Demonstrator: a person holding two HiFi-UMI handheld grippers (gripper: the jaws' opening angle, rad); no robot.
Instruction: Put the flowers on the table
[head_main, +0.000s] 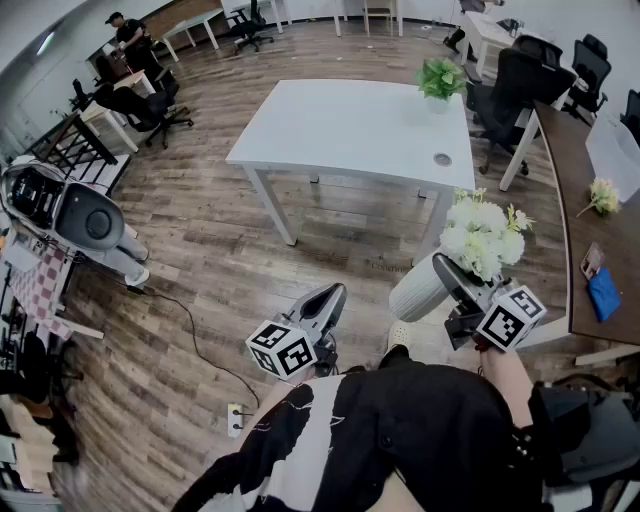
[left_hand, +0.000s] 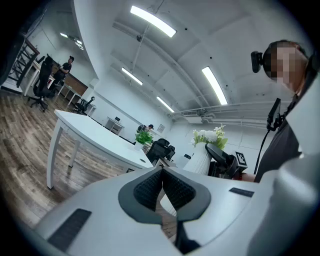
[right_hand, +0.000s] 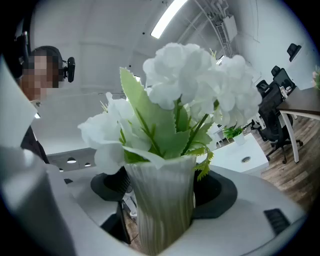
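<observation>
Floor (head_main: 200, 230): wood planks, open across the middle of the room; a dark cable runs over it at the near left.
White table (head_main: 350, 130): stands ahead of the person, legs on the floor; its top carries only a potted plant at the far right corner.
Dark desk (head_main: 585, 190): runs along the right edge of the head view, well apart from the white table.
Office chairs (head_main: 520, 80): black, standing between the white table and the dark desk.
Vase (right_hand: 162, 200): white, ribbed, held in the air above the floor, short of the white table's near right corner and not on it; in the head view it leans with its mouth toward the table.
Flowers (right_hand: 185, 75): white blooms with green leaves, seated in the vase.
Right gripper (right_hand: 165, 192): jaws spread wide, dark pads pressed on both sides of the vase; it grips the vase.
Left gripper (left_hand: 162, 185): jaws closed, ribbed pads meeting, nothing between them; held low, left of the vase and apart from it.
Potted plant (head_main: 440, 78): green, upright, in a white pot.
Small bouquet (head_main: 603, 195): pale, lying on the dark desk.
</observation>
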